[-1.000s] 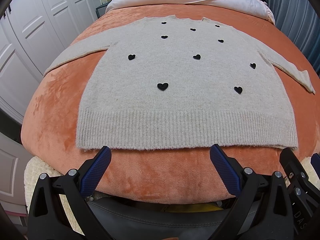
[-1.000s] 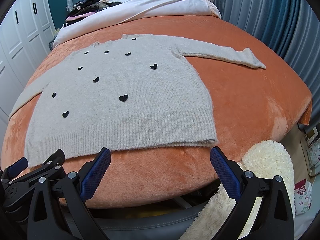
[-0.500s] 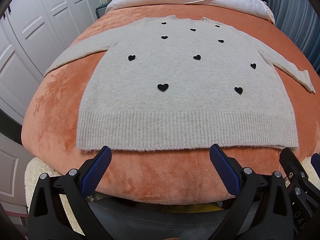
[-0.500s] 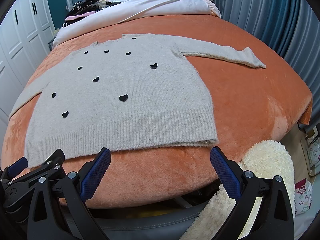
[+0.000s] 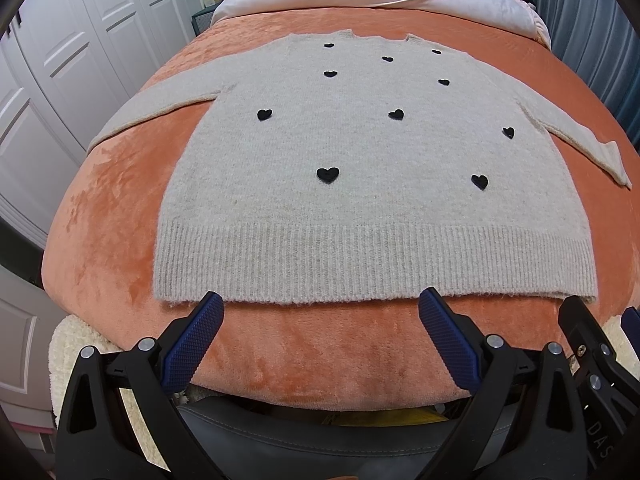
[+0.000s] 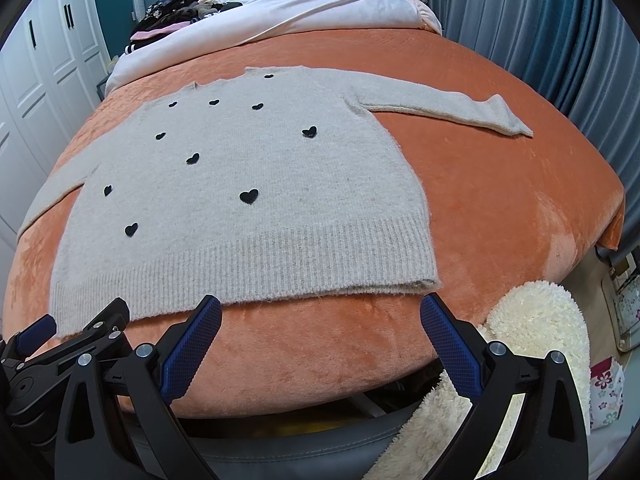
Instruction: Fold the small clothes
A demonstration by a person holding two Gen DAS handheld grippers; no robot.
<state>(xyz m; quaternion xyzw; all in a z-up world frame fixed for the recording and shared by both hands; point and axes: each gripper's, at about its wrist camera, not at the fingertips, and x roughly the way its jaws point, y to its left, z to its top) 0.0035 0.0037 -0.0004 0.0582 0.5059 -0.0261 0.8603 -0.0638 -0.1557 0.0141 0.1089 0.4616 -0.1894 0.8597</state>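
A beige knit sweater (image 5: 360, 208) with several black hearts lies flat, front up, on the orange bed cover (image 5: 100, 216), both sleeves spread out sideways. It also shows in the right wrist view (image 6: 256, 216), with its right sleeve (image 6: 448, 110) stretched toward the curtains. My left gripper (image 5: 320, 304) is open and empty, its blue fingertips just short of the ribbed hem, toward the hem's left half. My right gripper (image 6: 320, 306) is open and empty at the hem's right half, near the right corner. Each gripper shows at the edge of the other's view.
A white duvet (image 6: 320, 4) and a pile of dark clothes (image 6: 172, 12) lie at the head of the bed. White wardrobe doors (image 5: 72, 52) stand on the left, blue curtains (image 6: 540, 28) on the right. A cream fluffy rug (image 6: 532, 344) lies below the bed's near right corner.
Almost nothing has changed. The left gripper has crept very slightly toward the hem. The sweater has not moved.
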